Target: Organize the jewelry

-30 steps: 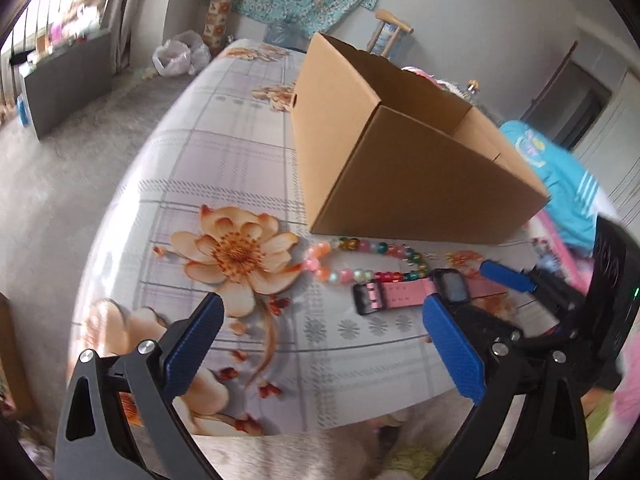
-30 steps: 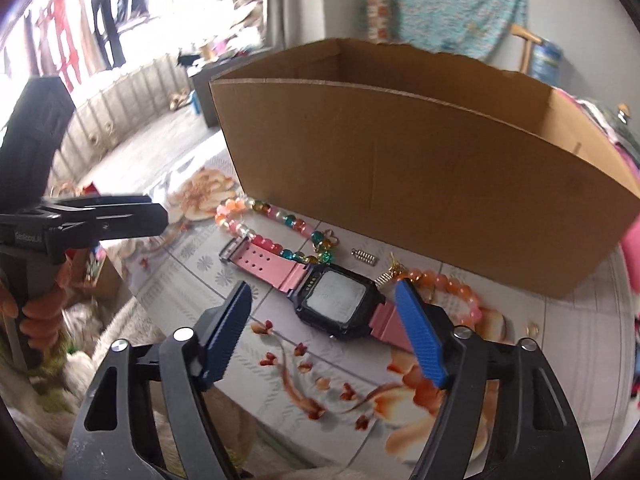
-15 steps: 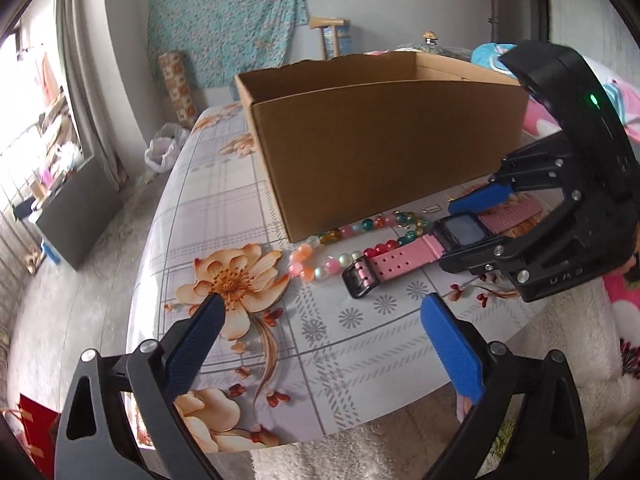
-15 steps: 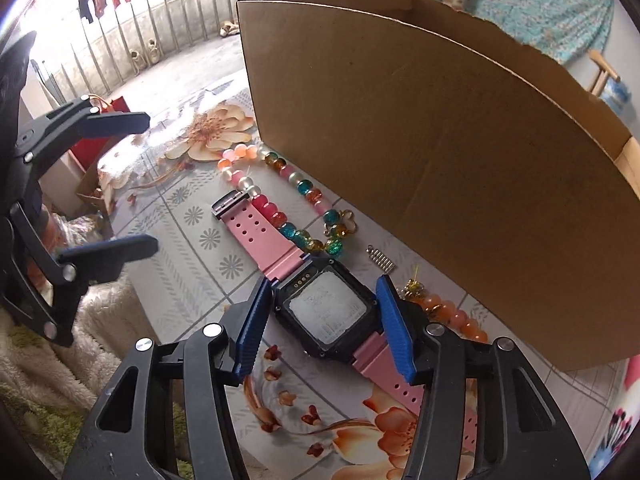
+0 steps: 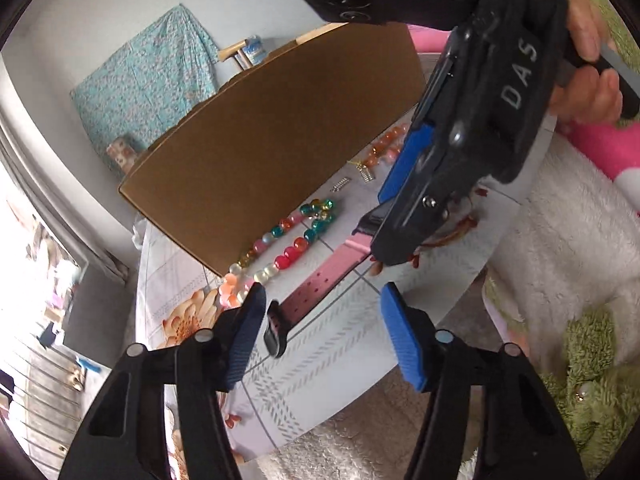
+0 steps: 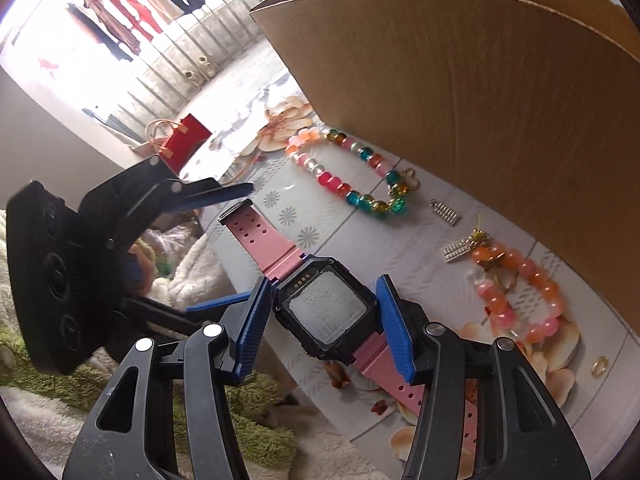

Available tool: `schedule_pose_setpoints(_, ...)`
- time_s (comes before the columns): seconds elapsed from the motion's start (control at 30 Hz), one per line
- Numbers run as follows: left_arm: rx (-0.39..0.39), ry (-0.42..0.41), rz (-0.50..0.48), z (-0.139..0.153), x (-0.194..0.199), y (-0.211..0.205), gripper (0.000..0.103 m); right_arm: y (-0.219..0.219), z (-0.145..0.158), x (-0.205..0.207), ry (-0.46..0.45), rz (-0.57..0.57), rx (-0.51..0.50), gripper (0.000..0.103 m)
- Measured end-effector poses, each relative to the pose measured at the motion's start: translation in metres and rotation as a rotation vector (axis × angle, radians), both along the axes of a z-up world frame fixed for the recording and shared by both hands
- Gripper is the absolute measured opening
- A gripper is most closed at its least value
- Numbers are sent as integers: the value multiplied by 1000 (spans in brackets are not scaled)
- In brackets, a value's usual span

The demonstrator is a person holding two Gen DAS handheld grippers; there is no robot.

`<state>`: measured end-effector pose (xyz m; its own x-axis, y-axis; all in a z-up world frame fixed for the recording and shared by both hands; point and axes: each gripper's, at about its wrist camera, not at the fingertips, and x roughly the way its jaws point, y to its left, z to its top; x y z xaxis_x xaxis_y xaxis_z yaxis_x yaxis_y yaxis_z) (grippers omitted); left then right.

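Note:
A pink-strapped watch with a black case [image 6: 328,312] lies on the floral table. My right gripper [image 6: 325,322] is shut on it, one blue pad against each side of the case. In the left wrist view my left gripper [image 5: 324,340] reaches the free strap end [image 5: 276,332]. Its jaws are closing. The black buckle sits beside the left pad [image 5: 244,336], and the right pad stands well off the strap. A multicoloured bead bracelet [image 6: 348,176] and an orange-pink bead bracelet [image 6: 520,296] lie next to the watch.
An open cardboard box [image 6: 480,80] stands just behind the jewelry. Two small silver springs [image 6: 444,212] and a gold ring [image 6: 599,366] lie near the orange bracelet. The table edge runs close under both grippers, with a fluffy white blanket [image 5: 580,220] beyond it.
My left gripper has rolled, moved in to the strap's buckle end and narrowed its jaws. My right gripper has tipped down and shut on the watch case.

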<state>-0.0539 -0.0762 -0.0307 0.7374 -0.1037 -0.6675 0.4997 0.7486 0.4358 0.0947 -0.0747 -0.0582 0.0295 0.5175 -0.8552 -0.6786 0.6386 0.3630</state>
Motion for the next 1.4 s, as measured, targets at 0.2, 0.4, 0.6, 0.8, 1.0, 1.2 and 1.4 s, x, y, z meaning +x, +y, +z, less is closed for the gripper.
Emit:
schedule_pose_setpoints(0.2,-95,84,37,-2,15,4,27,-22,2,-6,-1,-60,56,53)
schedule_pose_setpoints(0.4,-224,213,77,4,39,15,20,-52,11,-32,-99,-189,78,57)
schedule_pose_setpoints(0.6,-269,272,99,5,61,24,18,-55,8,-64,-276,-197,-65,52)
schedule_pose_setpoints(0.8,-240,248,112,6,49,17,14,-50,4,-71,-427,-247,-182,11)
schedule_pose_setpoints(1.0,-274,204,109,27,44,17,5,-51,21,-78,-525,-305,-170,2)
schedule_pose_setpoints(1.2,-351,93,85,84,41,27,5,-57,74,-92,-670,-340,-145,1)
schedule_pose_setpoints(1.4,-403,-29,58,147,61,37,5,-53,137,-74,-779,-359,-97,1)
